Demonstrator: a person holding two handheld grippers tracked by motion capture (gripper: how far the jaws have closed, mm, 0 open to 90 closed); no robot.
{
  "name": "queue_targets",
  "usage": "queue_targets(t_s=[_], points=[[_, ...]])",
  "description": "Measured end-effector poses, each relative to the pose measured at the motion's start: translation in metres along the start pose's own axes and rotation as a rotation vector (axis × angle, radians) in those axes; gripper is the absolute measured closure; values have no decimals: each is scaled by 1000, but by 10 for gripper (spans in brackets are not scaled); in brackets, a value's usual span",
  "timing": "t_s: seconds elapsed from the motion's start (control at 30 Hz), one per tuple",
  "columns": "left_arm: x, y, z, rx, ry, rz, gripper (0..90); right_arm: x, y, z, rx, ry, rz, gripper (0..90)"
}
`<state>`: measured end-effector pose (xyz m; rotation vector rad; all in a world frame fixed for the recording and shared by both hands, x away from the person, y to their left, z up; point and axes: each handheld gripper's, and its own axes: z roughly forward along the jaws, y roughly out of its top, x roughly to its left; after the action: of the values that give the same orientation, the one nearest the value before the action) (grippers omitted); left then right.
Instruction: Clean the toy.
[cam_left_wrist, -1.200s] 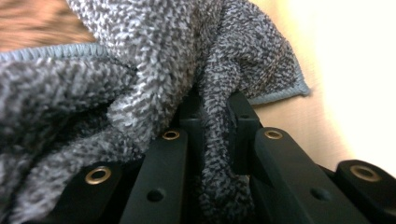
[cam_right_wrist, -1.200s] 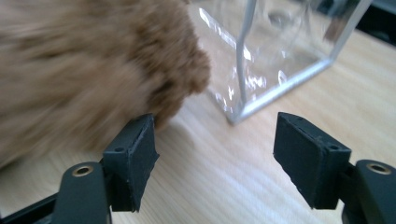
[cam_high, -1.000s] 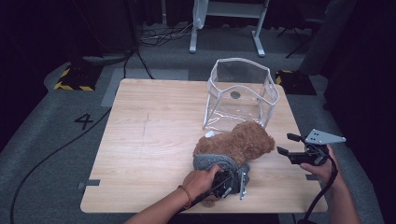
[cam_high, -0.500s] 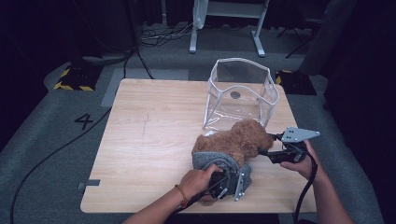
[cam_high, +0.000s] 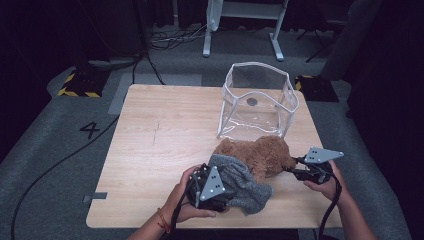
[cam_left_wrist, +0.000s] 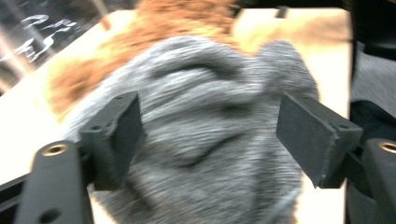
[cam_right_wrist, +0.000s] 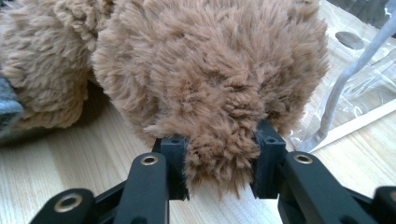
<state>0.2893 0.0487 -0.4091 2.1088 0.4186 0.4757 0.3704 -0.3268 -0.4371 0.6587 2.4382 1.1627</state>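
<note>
A brown plush toy (cam_high: 262, 154) lies on the wooden table (cam_high: 160, 140), in front of a clear plastic bag (cam_high: 256, 100). A grey knit cloth (cam_high: 241, 184) covers the toy's near left end. My left gripper (cam_high: 226, 192) is at the cloth's left edge. In the left gripper view, my left gripper (cam_left_wrist: 215, 135) has just been opening, and its pads stand wide apart with the grey knit cloth (cam_left_wrist: 210, 140) between them, untouched. My right gripper (cam_high: 291, 168) is at the toy's right end. Its jaws have just been closing, and my right gripper (cam_right_wrist: 219, 165) now pinches a tuft of the plush toy (cam_right_wrist: 210, 79).
The clear bag stands upright and open at the table's far right. Its white-trimmed edge (cam_right_wrist: 345, 79) lies just right of the toy. Black cables (cam_high: 55, 165) run over the grey floor on the left. A white stand (cam_high: 240, 20) is beyond the table.
The left gripper has drawn back to the left and opened, letting go of the grey cloth. The right gripper has moved left to the toy and closed on its fur.
</note>
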Motion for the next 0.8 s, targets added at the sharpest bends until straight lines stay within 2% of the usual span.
queue_targets(t_s=[0.03,0.07,0.1,0.17,0.2,0.23,0.27,0.3,0.33,0.37,0.43,0.47,0.5,0.53,0.57,0.63,0.7,0.73,0.77,0.8], points=[[0,0,0,0,0,0,200,0,-2,0,-6,1,10,653],[2,0,5,29,26,-23,188,0,-3,1,-8,2,14,653],[3,0,8,49,53,-25,184,1,-4,1,-11,1,11,654],[6,0,15,57,39,-28,190,1,-5,1,-11,-2,8,654],[6,0,25,108,61,-26,229,2,-9,2,-9,2,10,654],[6,0,25,108,61,-26,317,1,-11,3,-6,1,13,654],[5,-1,27,115,68,-6,415,1,-13,4,3,-3,11,654],[5,-1,28,120,63,12,415,1,-13,4,3,-3,11,654],[6,-1,27,124,32,24,540,2,-15,4,9,-4,5,655],[6,-2,25,128,28,40,714,3,-19,4,-1,2,8,656],[7,-4,20,121,27,50,777,3,-22,3,-2,2,4,658],[11,-5,9,86,30,50,785,4,-22,4,-1,-4,-1,660],[11,-5,9,86,30,50,787,4,-23,4,4,-12,-6,661],[15,-5,1,59,42,38,787,4,-23,4,4,-12,-6,661],[20,-5,-8,34,48,14,789,3,-26,6,0,-13,11,661],[33,-6,-26,-19,67,-26,789,2,-27,7,-13,-6,13,661],[46,-6,-42,-65,113,-68,789,2,-29,7,-25,0,26,661],[59,-5,-52,-115,152,-111,788,3,-30,8,-28,4,23,661],[59,-5,-52,-115,152,-111,789,3,-30,8,-28,4,23,661],[73,-2,-54,-145,164,-155,788,6,-30,11,-24,5,22,662]])
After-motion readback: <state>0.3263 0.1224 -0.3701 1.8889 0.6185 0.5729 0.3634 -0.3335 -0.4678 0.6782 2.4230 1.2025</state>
